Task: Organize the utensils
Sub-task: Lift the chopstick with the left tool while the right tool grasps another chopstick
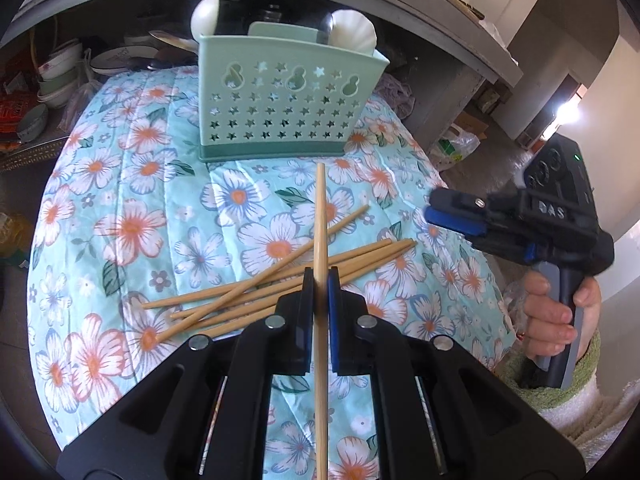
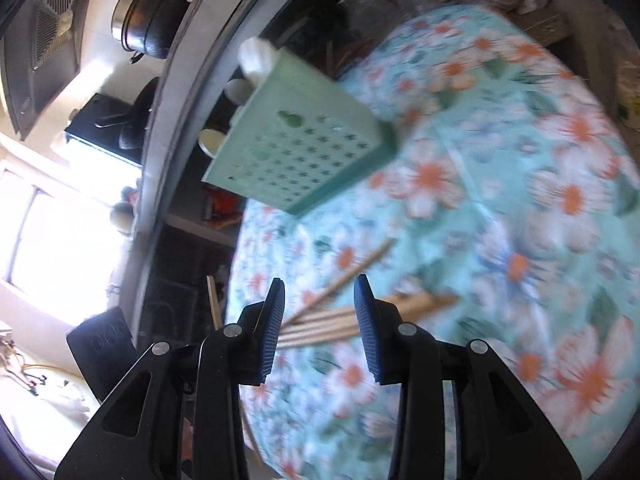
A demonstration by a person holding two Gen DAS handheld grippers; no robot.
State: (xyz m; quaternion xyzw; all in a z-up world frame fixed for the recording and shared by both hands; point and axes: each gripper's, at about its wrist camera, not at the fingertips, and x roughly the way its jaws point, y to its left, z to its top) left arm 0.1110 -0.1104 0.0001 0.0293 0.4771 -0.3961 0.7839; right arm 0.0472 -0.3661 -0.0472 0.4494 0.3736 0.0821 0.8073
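**Chopstick lifted over the floral table**

Near the table's (image 1: 100, 216) far edge stands the star-punched mint plastic holder (image 1: 288, 96), sharp only in my left view. Mid-table lie loose bamboo chopsticks (image 1: 280, 280). My left gripper (image 1: 320, 284) clamps one chopstick (image 1: 320, 216); my right gripper (image 2: 320, 312) gapes empty.

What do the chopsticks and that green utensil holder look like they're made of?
The chopsticks: probably bamboo or light wood, with a matte tan, unlacquered look. The utensil holder: moulded plastic, likely, with a smooth mint-green wall, clean star and gourd cut-outs and a darker green base.
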